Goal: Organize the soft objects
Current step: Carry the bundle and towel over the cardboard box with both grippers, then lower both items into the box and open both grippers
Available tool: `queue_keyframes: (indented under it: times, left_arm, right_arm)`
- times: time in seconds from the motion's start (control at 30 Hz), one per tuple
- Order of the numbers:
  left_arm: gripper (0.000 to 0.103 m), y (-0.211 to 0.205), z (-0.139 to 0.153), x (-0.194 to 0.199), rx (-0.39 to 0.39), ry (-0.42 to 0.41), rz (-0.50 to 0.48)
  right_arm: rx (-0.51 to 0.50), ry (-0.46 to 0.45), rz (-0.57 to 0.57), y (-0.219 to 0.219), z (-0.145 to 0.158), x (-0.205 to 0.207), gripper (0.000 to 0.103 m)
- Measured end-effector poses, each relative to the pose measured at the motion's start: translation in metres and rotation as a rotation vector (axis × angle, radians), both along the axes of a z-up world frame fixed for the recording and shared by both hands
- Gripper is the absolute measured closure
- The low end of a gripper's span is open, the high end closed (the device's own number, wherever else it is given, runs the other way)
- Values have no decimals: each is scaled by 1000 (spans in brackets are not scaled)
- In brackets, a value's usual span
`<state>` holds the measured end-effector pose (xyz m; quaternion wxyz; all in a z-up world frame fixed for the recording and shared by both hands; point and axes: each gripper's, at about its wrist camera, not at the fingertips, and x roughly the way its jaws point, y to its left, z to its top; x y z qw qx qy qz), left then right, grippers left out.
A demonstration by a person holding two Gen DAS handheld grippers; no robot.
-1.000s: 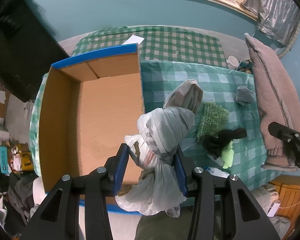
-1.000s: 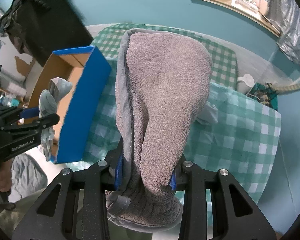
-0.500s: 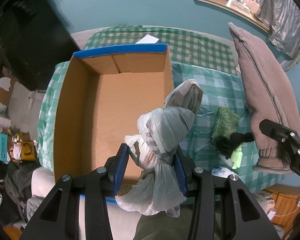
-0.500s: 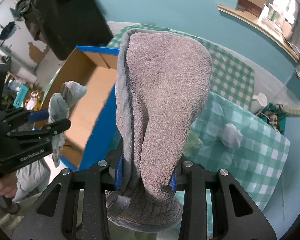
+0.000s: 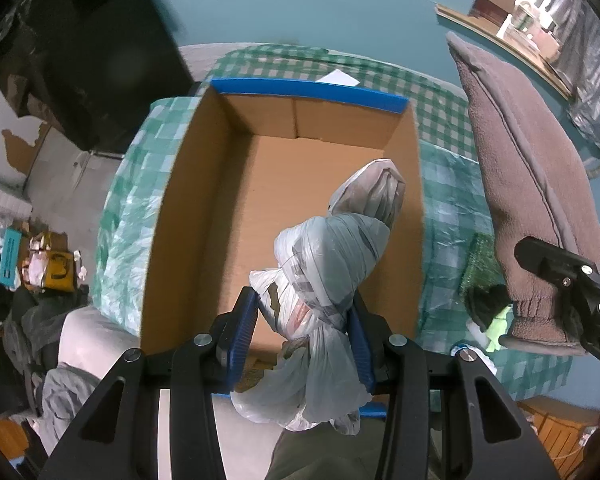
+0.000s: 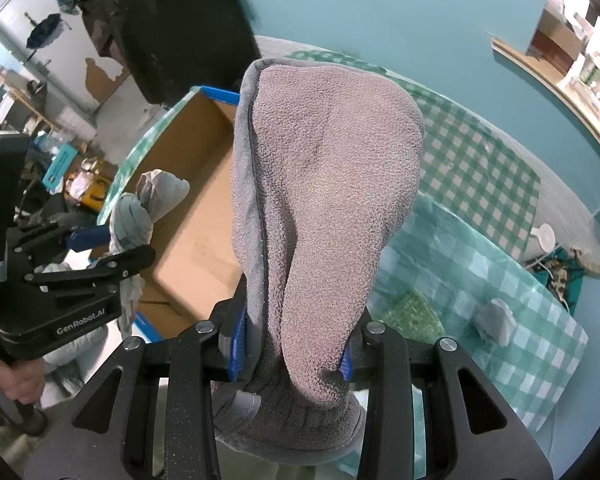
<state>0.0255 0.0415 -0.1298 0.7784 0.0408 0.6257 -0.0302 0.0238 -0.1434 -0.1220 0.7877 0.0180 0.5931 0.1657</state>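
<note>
My left gripper [image 5: 304,332] is shut on a knotted grey plastic bag bundle [image 5: 332,248] and holds it above the open cardboard box [image 5: 228,184] with blue edges. The bundle [image 6: 140,208] and left gripper [image 6: 80,256] also show in the right wrist view, over the box [image 6: 192,208]. My right gripper [image 6: 292,340] is shut on a grey-brown fleece slipper [image 6: 324,184], held upright to the right of the box. The slipper also shows in the left wrist view [image 5: 528,176] with the right gripper [image 5: 560,276].
The box stands on a green checked tablecloth [image 6: 480,248]. A green scrubby pad [image 6: 412,312], a small grey soft item [image 6: 496,320], and black and yellow-green cloths [image 5: 492,312] lie on it. A black bag [image 5: 80,52] hangs at the left. Clutter sits on the floor.
Both grippers have moved left with their loads. The bag bundle is now over the inside of the box, and the slipper is closer to the box's right wall.
</note>
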Motion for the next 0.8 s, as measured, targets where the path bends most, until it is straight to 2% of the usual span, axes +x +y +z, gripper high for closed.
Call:
queue_keyframes:
  times: [0.43,0.8]
  left_arm:
    - [58,45,-10,14,8,20,72]
    - [58,64,-23,24,13,42,84]
  right_arm:
    - [-12,16,92,44,-14,23,68]
    - [-14,42,120,72,-26,38,68]
